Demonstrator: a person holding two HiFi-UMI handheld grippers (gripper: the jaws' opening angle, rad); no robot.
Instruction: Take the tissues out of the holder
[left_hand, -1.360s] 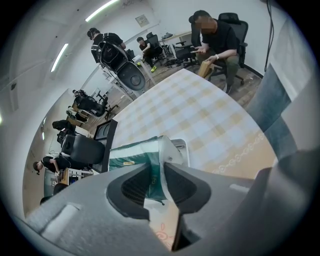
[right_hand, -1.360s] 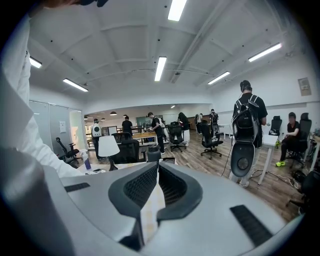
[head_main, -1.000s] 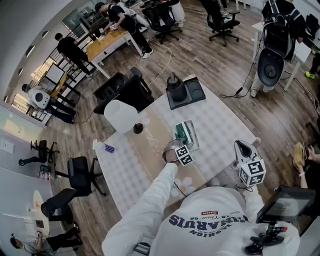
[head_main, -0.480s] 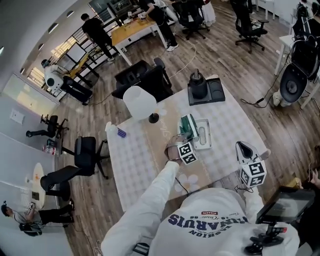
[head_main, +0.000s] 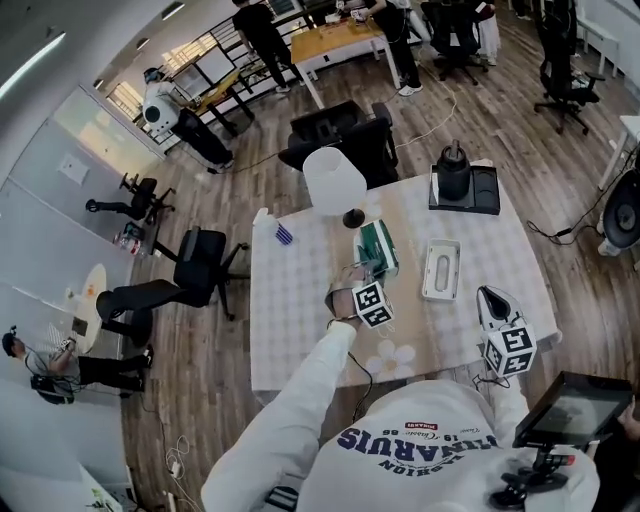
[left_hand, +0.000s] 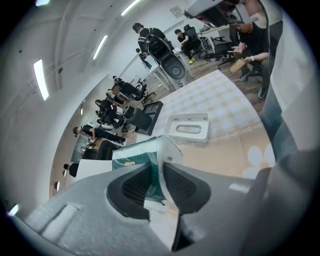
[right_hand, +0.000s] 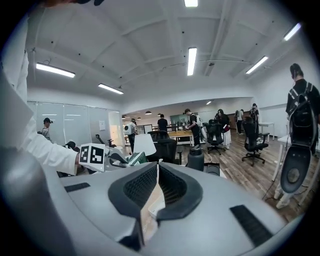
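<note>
Item: soft pack of tissues (head_main: 378, 246), green wrapper; location: in my left gripper (head_main: 363, 272), jaws narrowed onto the near end of the pack and pinching it.

Position: the pack sticks out ahead of the left gripper, away from me, its long axis running roughly along the line of the jaws; it looks raised off the table (head_main: 300, 320) rather than resting on it, as far as I can judge.

Item: tissue holder (head_main: 441, 270), white, slot showing, nothing in it; location: flat on the table to the right of the pack, apart from it, its long axis roughly parallel to the pack's; it sits between my two grippers.

Item: right gripper (head_main: 486, 296); jaws drawn almost together on nothing; location: at the near right edge of the table, just right of the holder and nearer to it than the left.

Status, by my reckoning: pack is out of the holder; what remains is a put-down, and the bare cloth lies left of the holder, directly under and beside my left gripper; that hand needs only to go down, not across.
</note>
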